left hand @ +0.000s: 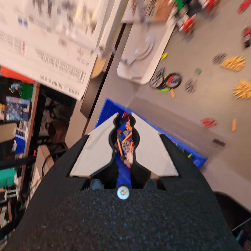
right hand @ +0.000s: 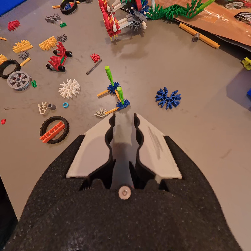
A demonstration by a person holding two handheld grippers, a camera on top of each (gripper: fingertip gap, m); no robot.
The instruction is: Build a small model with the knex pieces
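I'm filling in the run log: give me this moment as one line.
left gripper: open, empty, over blue bin of parts | right gripper: open, empty, just short of blue-and-green rod assembly on grey table

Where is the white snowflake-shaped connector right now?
In the right wrist view, the white connector lies flat on the grey table, left of the blue-and-green rod assembly, above the small blue ring.

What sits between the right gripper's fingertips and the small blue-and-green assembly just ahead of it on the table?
Nothing visible. The right gripper is open over bare grey table, and the blue-and-green assembly stands directly beyond its tips. A beige connector lies just left of that line.
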